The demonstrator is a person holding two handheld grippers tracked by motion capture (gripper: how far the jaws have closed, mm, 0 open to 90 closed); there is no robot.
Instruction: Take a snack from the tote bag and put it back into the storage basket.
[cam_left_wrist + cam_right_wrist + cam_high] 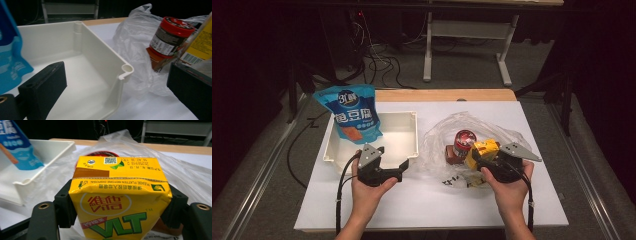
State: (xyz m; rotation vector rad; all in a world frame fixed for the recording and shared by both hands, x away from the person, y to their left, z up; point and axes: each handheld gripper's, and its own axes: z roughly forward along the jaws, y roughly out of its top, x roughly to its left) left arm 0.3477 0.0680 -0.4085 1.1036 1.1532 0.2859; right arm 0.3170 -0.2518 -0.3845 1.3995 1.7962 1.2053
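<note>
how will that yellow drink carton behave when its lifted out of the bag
The yellow drink carton looks boxy and flat-sided, so the right tongs, clamped on its two sides, probably hold it without rolling. Its thin card walls may dent under a hard squeeze. The clear plastic bag beneath is floppy and could drag along.

Dim room, grey floor point(472, 70), tangled cables point(379, 62), white-framed bench point(467, 27) beyond the table point(422, 205)

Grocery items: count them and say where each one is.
3. Blue pouch standing in the white bin; red-lidded jar on the plastic bag; yellow carton clamped in the right gripper. The bag may hide more.
</note>
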